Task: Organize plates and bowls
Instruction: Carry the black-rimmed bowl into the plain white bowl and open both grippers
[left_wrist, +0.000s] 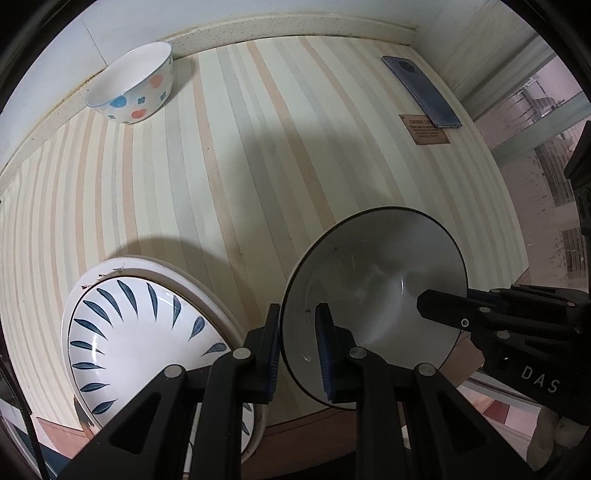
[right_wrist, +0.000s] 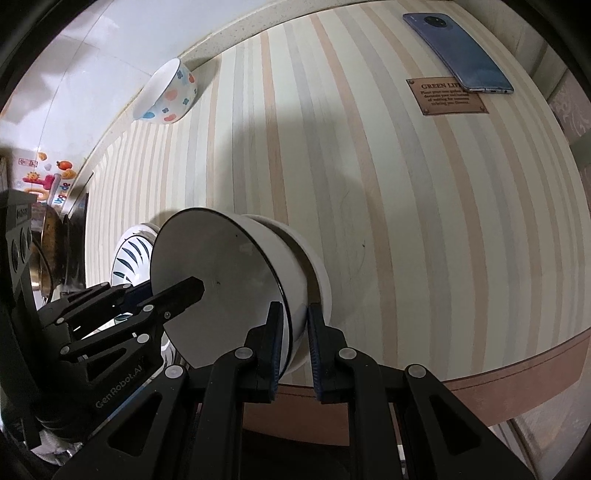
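Note:
A white bowl with a dark rim is held tilted above the striped table's near edge. My left gripper is shut on its left rim, one finger inside, one outside. My right gripper is shut on the opposite rim; it shows in the left wrist view, and the left gripper shows in the right wrist view. A blue-leaf plate lies on a larger white plate at the near left. A spotted bowl stands at the far left by the wall.
A blue phone lies at the far right, partly over a brown label. The striped table ends in a rounded brown edge near me. A pan stands beyond the table's left side.

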